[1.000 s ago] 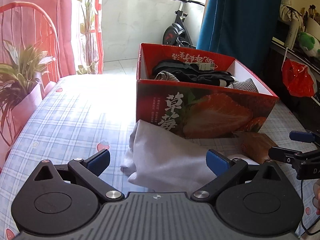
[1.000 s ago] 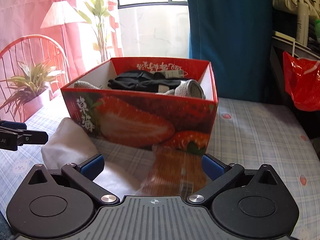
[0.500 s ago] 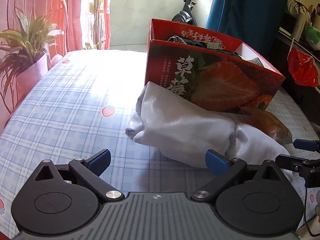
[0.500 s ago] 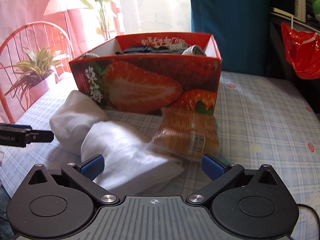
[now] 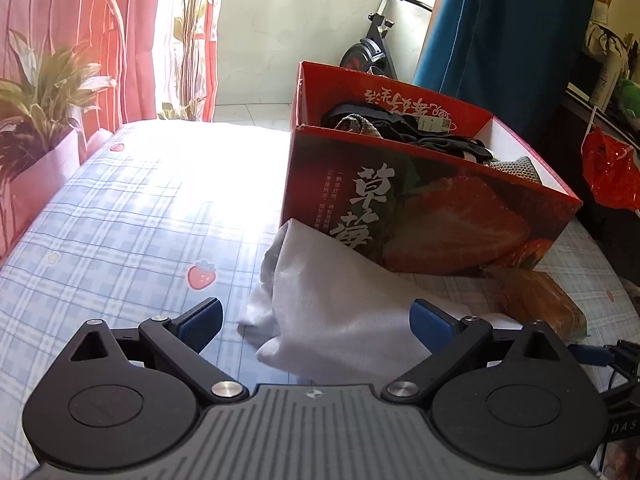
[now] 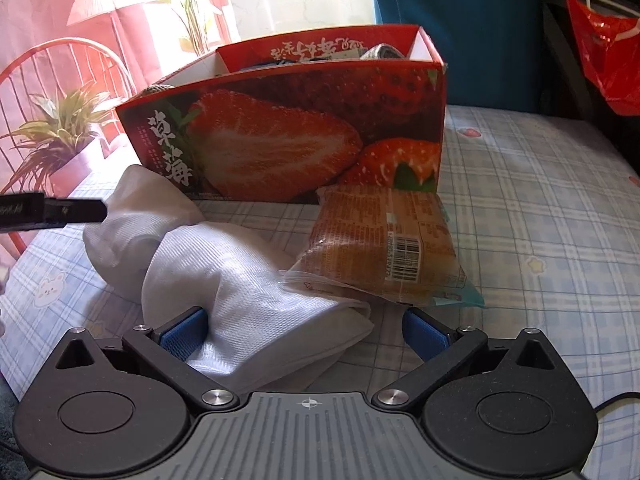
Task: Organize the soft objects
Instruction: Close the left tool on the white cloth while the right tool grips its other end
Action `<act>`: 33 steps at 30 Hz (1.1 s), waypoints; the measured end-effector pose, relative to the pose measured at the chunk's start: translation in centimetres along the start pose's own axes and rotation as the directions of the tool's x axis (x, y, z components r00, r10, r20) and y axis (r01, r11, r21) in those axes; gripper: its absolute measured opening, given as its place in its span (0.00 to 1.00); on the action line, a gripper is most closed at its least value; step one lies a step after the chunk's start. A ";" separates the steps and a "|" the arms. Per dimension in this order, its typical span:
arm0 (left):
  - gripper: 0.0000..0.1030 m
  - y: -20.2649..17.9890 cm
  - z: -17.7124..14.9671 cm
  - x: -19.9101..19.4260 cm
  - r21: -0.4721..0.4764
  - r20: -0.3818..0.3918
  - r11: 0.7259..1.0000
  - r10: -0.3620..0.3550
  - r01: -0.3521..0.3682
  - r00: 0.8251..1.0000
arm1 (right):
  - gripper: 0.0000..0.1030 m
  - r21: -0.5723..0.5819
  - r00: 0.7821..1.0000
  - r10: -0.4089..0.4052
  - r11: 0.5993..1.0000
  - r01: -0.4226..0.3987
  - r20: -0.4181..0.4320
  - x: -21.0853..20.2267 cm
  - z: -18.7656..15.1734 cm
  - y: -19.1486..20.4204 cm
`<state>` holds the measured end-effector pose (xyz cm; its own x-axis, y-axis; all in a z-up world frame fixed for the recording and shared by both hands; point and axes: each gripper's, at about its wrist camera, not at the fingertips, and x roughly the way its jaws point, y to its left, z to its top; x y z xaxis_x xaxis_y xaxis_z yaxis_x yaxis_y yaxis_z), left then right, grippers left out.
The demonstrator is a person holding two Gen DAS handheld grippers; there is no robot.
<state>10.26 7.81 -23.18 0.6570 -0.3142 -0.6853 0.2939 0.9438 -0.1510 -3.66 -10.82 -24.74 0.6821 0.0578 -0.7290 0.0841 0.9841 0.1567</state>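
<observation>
The red strawberry box (image 5: 420,216) sits on the bed with its blue checked sheet (image 5: 132,216), and everything else can be placed from it. Inside the box lie dark garments (image 5: 404,130) and a bit of grey knit fabric (image 5: 516,168), heaped loosely against the far wall. Against the box's front face, at its left corner, leans a white bundled cloth (image 6: 224,256); it touches the cardboard and runs out from the box toward the two grippers, pinched into two lumps along the way. Just beside that cloth, in front of the box's right half, lies a bread packet (image 6: 384,248) in clear wrap, barcode side up, its near edge resting on the cloth's end. The left gripper (image 5: 316,322) is held low in front of the box's left corner with its blue pads spread wide; the cloth's near end sits between them, but neither pad visibly presses it. The right gripper (image 6: 306,330) is also spread, in front of the box's middle, with the cloth's other end lying between its fingers; the left pad (image 6: 184,334) touches the fabric (whether it dents it or merely rests there I cannot tell), while the right pad stands clear, just below the bread packet. To the left of the box a potted plant (image 5: 44,96) stands by the pink curtain (image 5: 132,36), and beyond the box's far side is an exercise bike (image 5: 372,44) beside a blue curtain (image 5: 504,32).
</observation>
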 end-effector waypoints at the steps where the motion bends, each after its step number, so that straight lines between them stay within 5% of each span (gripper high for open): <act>1: 0.96 0.1 0.3 0.8 -0.017 -0.011 1.000 -0.014 0.014 1.000 | 0.99 0.004 1.000 0.004 1.000 -0.004 -0.005 0.2 0.1 -0.2; 3: 0.90 0.3 0.7 2.3 -0.040 -0.030 0.998 -0.050 0.049 0.998 | 0.99 0.003 1.000 0.009 1.000 -0.009 -0.011 0.5 0.2 -0.2; 8: 0.50 -0.7 0.4 4.9 -0.003 -0.084 0.991 -0.136 0.136 0.987 | 0.98 -0.012 1.000 0.019 1.000 -0.019 -0.012 1.1 0.8 -0.3; 10: 0.45 -1.3 0.2 5.1 0.010 -0.096 0.989 -0.149 0.150 0.984 | 0.96 -0.010 0.999 0.029 1.000 -0.029 -0.017 1.2 1.0 -0.4; 33: 0.43 -2.4 -4.3 2.9 -0.019 -0.123 0.988 -0.155 0.153 0.980 | 0.79 0.008 0.995 0.084 0.996 -0.084 -0.049 0.9 0.5 -0.2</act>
<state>8.47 5.08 -27.92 0.5134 -0.4414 -0.7359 0.3781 0.8862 -0.2677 -2.69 -11.07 -25.10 0.6504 0.1488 -0.7449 0.0321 0.9744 0.2227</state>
